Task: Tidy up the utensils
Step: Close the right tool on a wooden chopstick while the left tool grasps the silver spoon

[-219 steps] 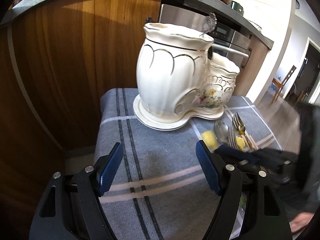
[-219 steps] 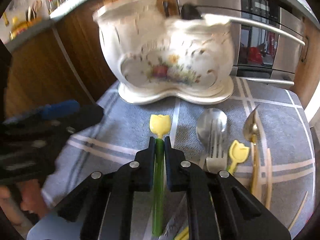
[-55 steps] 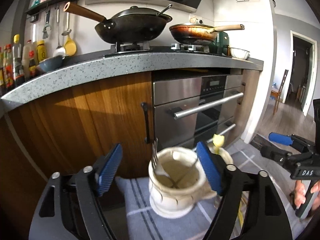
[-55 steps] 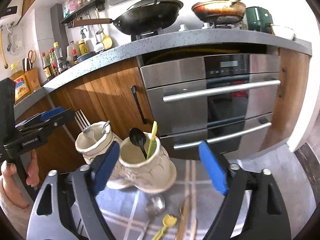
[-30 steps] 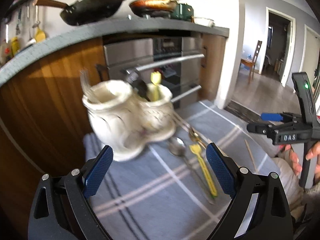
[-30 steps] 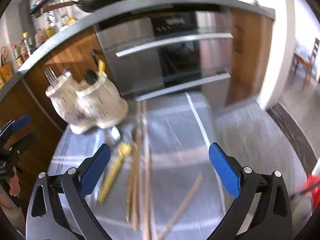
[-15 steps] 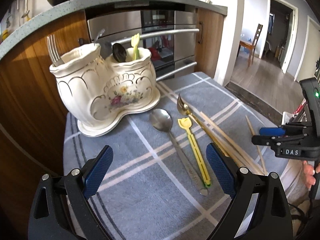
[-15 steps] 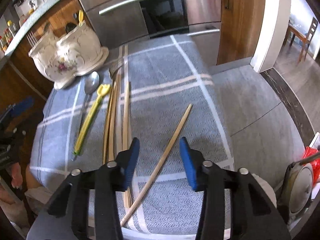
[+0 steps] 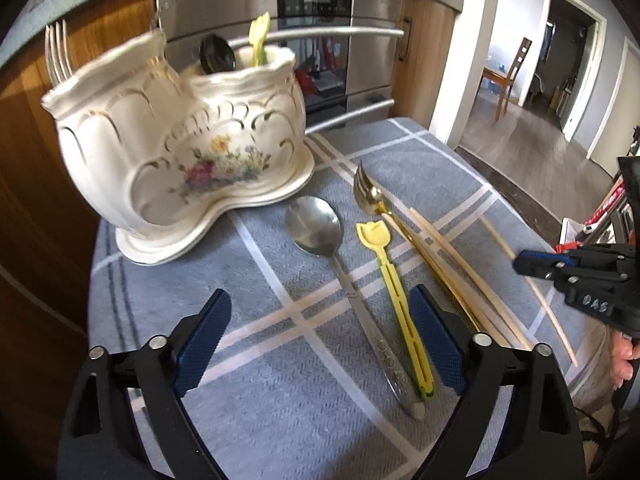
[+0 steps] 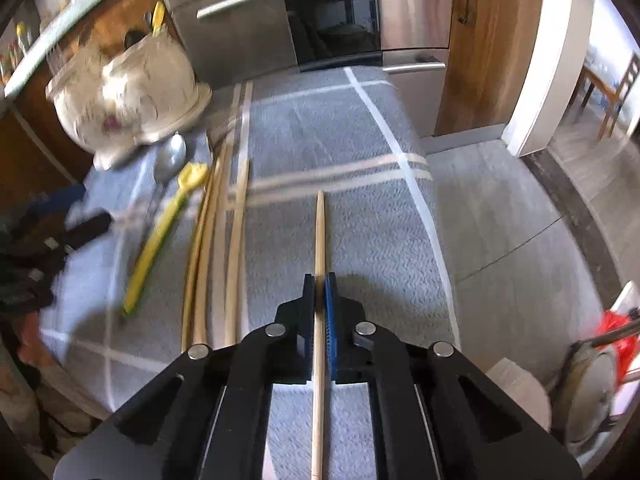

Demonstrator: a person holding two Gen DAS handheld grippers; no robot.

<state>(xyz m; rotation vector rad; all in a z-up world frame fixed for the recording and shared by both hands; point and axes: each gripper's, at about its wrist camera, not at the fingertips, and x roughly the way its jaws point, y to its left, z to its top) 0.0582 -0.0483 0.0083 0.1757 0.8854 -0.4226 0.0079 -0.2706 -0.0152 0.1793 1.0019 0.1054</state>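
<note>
A white flowered ceramic utensil holder [image 9: 180, 148] stands at the back left of the grey checked cloth [image 9: 280, 360], with forks, a dark spoon and a green-yellow stick in it. Beside it lie a silver spoon [image 9: 316, 228], a yellow tulip-topped stick [image 9: 394, 280], a gold fork [image 9: 370, 196] and wooden chopsticks [image 9: 452, 264]. My left gripper [image 9: 320, 334] hovers low over the spoon's and the yellow stick's handles, jaws closing, touching neither. My right gripper [image 10: 319, 292] is shut on a single wooden chopstick [image 10: 319, 232] that lies apart from the others [image 10: 216, 240].
A steel oven front [image 10: 320, 12] and wooden cabinets [image 10: 488, 40] rise behind the cloth-covered stand. Grey floor tiles [image 10: 520, 220] lie to the right, with a red object [image 10: 616, 336] at the far right. A hand [image 9: 624, 364] shows at the right edge.
My right gripper has closed from wide apart onto the lone chopstick and sunk toward the cloth. My left gripper has dropped lower and nearer the spoon and yellow stick.
</note>
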